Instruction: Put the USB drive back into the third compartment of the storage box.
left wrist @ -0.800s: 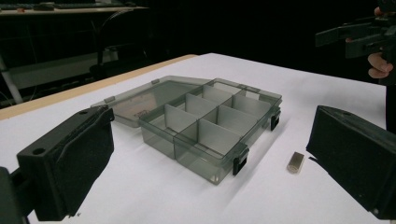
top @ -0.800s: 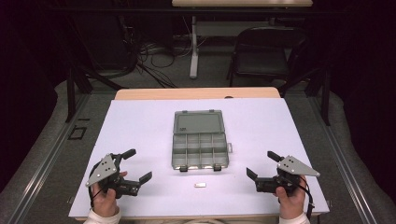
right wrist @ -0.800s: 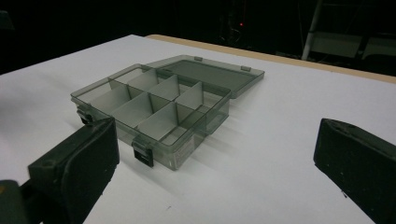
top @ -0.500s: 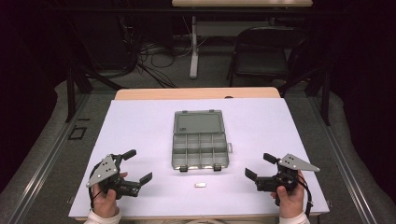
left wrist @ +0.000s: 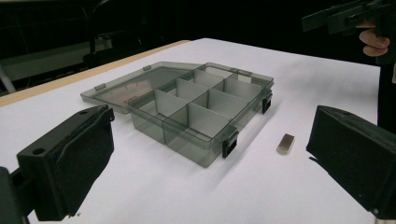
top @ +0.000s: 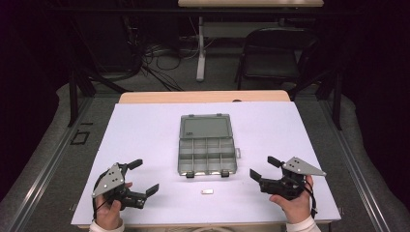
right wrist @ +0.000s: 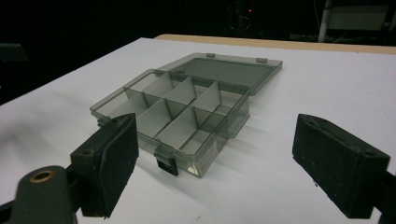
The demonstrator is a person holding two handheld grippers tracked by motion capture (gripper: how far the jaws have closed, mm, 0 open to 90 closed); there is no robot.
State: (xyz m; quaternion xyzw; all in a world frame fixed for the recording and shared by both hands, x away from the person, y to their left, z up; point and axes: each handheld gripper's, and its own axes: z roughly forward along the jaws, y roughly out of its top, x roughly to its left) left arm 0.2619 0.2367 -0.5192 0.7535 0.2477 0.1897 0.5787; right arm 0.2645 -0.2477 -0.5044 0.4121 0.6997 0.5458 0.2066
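A grey see-through compartment box (top: 207, 145) lies in the middle of the white table cover, its lid folded back flat on the far side and its cells empty. A small metal piece (top: 207, 192) lies just in front of it. My left gripper (top: 145, 176) stands open near the front left, held by a hand, with nothing between its jaws. My right gripper (top: 263, 168) stands open at the front right, also empty. The left gripper view looks across the box (left wrist: 196, 107) and the metal piece (left wrist: 286, 143) between wide-apart pads (left wrist: 88, 154). In the right gripper view the box (right wrist: 187, 102) sits between the pads (right wrist: 116, 158).
The white cover (top: 145, 130) spans most of the table, and a wooden strip (top: 203, 96) shows at the far edge. A folding chair (top: 270, 53) and floor cables stand beyond the table. The other gripper (left wrist: 345, 16) shows at the top right of the left gripper view.
My right gripper has shifted a little to the left, towards the box. The left gripper, the box and the metal piece have stayed put.
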